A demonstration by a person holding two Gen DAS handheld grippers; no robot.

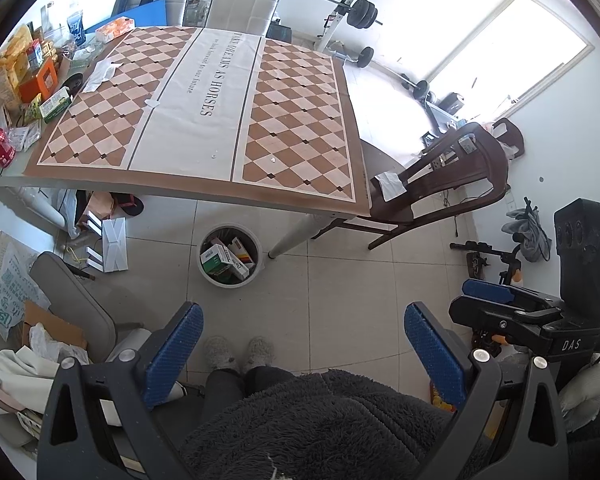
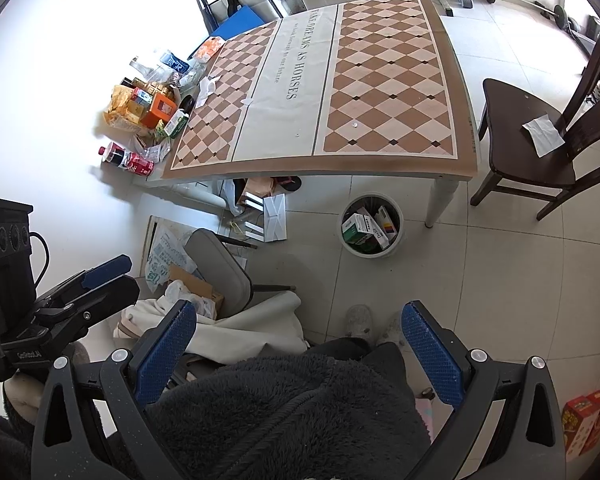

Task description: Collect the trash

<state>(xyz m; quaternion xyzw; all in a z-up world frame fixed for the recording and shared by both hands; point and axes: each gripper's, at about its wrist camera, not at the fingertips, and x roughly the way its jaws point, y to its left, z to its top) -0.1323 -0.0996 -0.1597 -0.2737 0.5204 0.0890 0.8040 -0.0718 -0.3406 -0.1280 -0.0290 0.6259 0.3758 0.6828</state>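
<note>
Left gripper (image 1: pixel 302 354) held wide open and empty over a dark fleece lap, right gripper (image 2: pixel 300 354) likewise spread and empty, white trash bin (image 1: pixel 251 238) with cartons seen mid-frame by the table leg (image 1: pixel 296 236), crumpled tissue (image 1: pixel 100 74) upper left on checkered tablecloth (image 1: pixel 296 120), paper scrap (image 2: pixel 543 134) on dark chair (image 2: pixel 516 120) at right.

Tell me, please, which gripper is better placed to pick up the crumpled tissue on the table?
Probably the left gripper: the tissue lies on the table's left side. Both sets of jaws are open and empty, the right gripper farther away.
</note>
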